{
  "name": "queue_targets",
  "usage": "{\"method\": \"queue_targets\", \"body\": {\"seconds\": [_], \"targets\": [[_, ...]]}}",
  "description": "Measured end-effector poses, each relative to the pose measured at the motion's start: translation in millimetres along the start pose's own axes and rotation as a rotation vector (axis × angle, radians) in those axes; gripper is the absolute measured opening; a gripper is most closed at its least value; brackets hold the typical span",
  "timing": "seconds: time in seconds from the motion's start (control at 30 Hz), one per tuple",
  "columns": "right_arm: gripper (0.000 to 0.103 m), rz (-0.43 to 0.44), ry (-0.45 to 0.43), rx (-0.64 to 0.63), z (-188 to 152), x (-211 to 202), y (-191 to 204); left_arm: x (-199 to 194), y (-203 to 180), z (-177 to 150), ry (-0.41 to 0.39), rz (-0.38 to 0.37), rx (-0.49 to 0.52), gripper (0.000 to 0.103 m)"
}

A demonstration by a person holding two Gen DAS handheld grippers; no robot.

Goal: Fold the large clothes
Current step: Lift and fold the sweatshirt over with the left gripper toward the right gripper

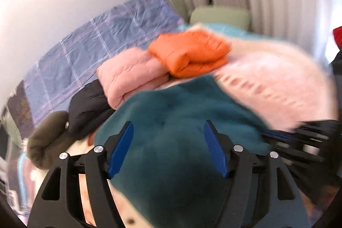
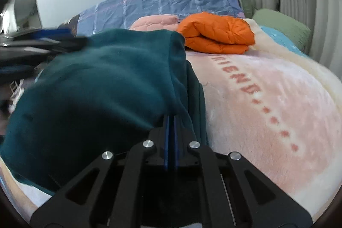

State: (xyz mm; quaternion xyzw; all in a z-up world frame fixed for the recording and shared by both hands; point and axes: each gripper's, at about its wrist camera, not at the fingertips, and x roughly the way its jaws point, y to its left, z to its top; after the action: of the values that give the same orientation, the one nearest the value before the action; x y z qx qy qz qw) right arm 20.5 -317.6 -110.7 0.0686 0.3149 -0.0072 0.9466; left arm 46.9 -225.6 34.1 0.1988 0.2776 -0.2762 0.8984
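Two tools: left tool (image 1: 168,147) spread wide; right tool (image 2: 171,121) clamps teal fleece (image 2: 96,87), tips buried.

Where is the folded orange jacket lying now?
In both views the orange jacket lies far back on the bed, beside the folded pink jacket, beyond the teal garment.

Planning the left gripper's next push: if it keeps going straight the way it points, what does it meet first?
Most likely the teal fleece garment: it fills the space between the left gripper's open jaws and directly ahead. The folded orange jacket lies beyond it. Depth is hard to judge through the blur.
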Motion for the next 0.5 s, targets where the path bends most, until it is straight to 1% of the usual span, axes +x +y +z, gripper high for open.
{"method": "queue_targets", "body": {"seconds": [0.03,0.07,0.1,0.13,0.17,0.23,0.3,0.33,0.37,0.4,0.47,0.5], "targets": [[0.003,0.017,0.009,-0.005,0,0,-5,-18,3,-7,-0.031,-0.02,-0.014,0.073],[0.003,0.055,0.021,0.017,1,0,-12,-36,5,-15,-0.06,-0.022,-0.022,0.079],[0.003,0.093,0.033,0.049,3,-1,-22,-56,5,-28,-0.084,-0.014,-0.022,0.082],[0.003,0.124,0.042,0.075,5,-4,-31,-72,2,-44,-0.094,-0.006,-0.017,0.083],[0.003,0.152,0.052,0.091,8,-3,-37,-80,-2,-55,-0.091,-0.002,-0.015,0.085],[0.003,0.186,0.059,0.098,9,-6,-46,-97,-13,-90,-0.045,-0.01,-0.017,0.086],[0.003,0.197,0.057,0.109,11,-13,-41,-98,-27,-116,0.011,-0.036,-0.011,0.087],[0.003,0.198,0.055,0.113,11,-13,-41,-94,-35,-126,0.034,-0.032,-0.004,0.087],[0.003,0.193,0.05,0.116,10,-14,-40,-87,-44,-133,0.057,-0.011,0.004,0.087],[0.003,0.184,0.045,0.114,10,-15,-38,-76,-55,-137,0.073,0.034,0.005,0.087],[0.003,0.158,0.033,0.106,9,-16,-32,-57,-65,-136,0.063,0.104,-0.022,0.087],[0.003,0.144,0.027,0.098,8,-17,-30,-48,-69,-133,0.046,0.12,-0.031,0.087]]}}
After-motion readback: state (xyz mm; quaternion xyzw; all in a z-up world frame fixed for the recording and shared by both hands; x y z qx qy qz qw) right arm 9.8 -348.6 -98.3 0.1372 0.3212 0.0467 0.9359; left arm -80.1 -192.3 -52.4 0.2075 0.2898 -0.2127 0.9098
